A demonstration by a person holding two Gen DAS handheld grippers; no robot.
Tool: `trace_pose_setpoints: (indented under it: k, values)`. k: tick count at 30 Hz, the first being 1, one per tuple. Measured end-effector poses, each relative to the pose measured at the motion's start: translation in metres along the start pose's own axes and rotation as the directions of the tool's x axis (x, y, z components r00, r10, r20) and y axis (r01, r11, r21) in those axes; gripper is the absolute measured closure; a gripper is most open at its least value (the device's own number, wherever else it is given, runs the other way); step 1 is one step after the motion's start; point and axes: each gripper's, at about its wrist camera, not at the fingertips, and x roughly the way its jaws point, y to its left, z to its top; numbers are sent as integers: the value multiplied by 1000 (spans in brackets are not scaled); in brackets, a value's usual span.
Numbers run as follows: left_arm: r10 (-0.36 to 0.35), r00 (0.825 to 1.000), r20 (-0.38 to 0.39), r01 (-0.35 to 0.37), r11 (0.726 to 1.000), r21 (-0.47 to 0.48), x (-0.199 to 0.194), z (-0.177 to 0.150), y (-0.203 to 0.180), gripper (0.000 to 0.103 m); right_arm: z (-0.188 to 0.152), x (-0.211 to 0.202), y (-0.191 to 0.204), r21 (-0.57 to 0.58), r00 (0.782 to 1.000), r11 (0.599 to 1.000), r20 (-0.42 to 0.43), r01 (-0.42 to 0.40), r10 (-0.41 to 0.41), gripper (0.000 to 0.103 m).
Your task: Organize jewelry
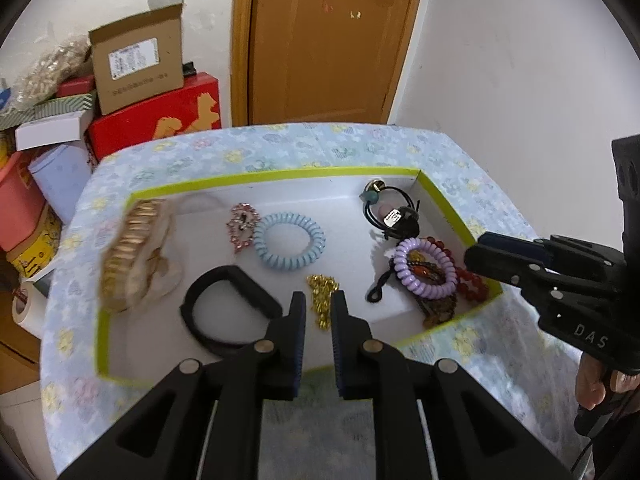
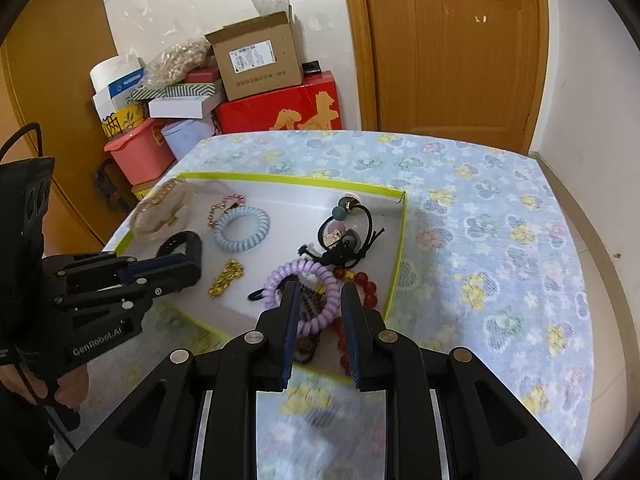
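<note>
Left gripper (image 1: 319, 300): jaws narrowly parted, empty. Black band (image 1: 228, 312) just left of tips, gold chain (image 1: 321, 298) just beyond, inside white tray (image 1: 280, 188).

Right gripper (image 2: 320, 294): jaws slightly spread, empty, above tangled pile: purple coil tie (image 2: 306, 280), red beads (image 2: 366, 280). Risk: closing here could snag several pieces together.
</note>
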Motion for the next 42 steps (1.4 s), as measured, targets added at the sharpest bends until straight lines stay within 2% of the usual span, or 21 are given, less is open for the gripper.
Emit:
trace_pose_setpoints:
  k: [5, 10, 21, 24, 26, 34, 42]
  values:
    - [20, 999, 31, -19, 1000, -14, -31, -16, -1, 89, -13, -28, 6, 3, 1000, 1000, 23, -3, 2, 78]
    - [46, 997, 65, -44, 998, -35, -63, -38, -2, 80, -33, -58, 17, -2, 999, 1000, 40, 2, -2, 74]
    - [107, 990, 88, -102, 993, -58, -111, -89, -14, 79, -80, -103, 48, -26, 999, 1000, 47, 14, -12, 73]
    - [118, 989, 90, -113, 992, -54, -122, -101, -19, 79, -91, -111, 53, -31, 999, 999, 46, 23, -22, 68]
    - [117, 989, 86, -113, 992, -50, -127, -105, -21, 79, -98, -116, 56, -33, 999, 999, 45, 28, -26, 65]
    - [127, 990, 63, -122, 990, -66, -132, -122, -26, 79, -117, -122, 63, -30, 999, 999, 27, 41, -40, 64]
    - [139, 989, 51, -135, 988, -75, -128, -127, -25, 79, -121, -119, 62, -32, 999, 998, 16, 50, -49, 64]
